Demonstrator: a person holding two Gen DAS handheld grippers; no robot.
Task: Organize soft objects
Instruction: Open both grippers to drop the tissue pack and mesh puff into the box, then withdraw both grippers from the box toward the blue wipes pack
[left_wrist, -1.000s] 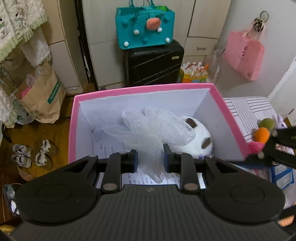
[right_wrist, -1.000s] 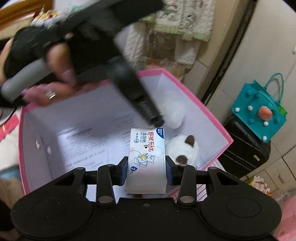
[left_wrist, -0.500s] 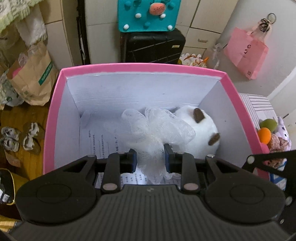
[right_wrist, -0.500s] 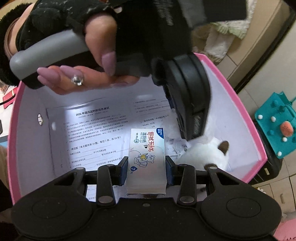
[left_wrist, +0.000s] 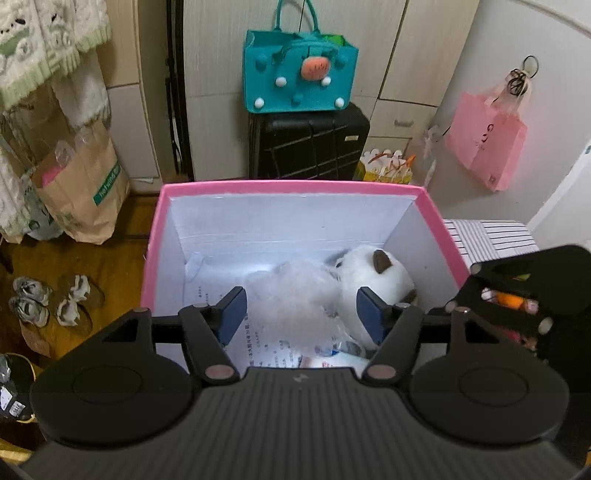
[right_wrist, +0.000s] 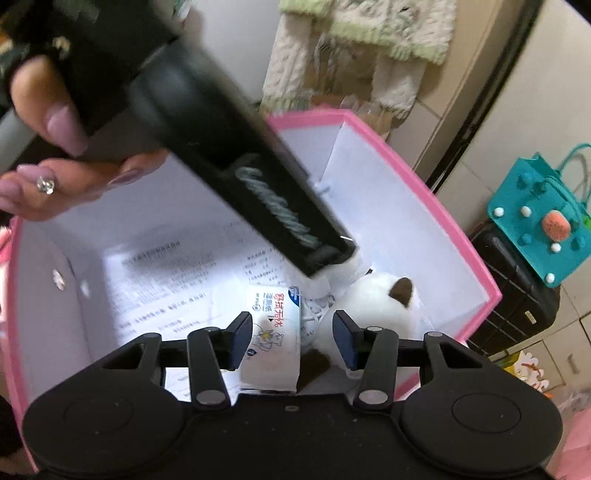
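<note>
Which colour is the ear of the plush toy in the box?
Dark brown; the plush toy is white. Left wrist view.

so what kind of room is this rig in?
Looks like a lived-in home, probably a bedroom or entry corner: black suitcase against cupboard doors, slippers on a wooden floor, a pink bag hung on the wall.

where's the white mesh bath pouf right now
In the left wrist view the bath pouf lies inside the pink box, on the printed paper lining its floor, right against the left side of the white plush toy.
</note>
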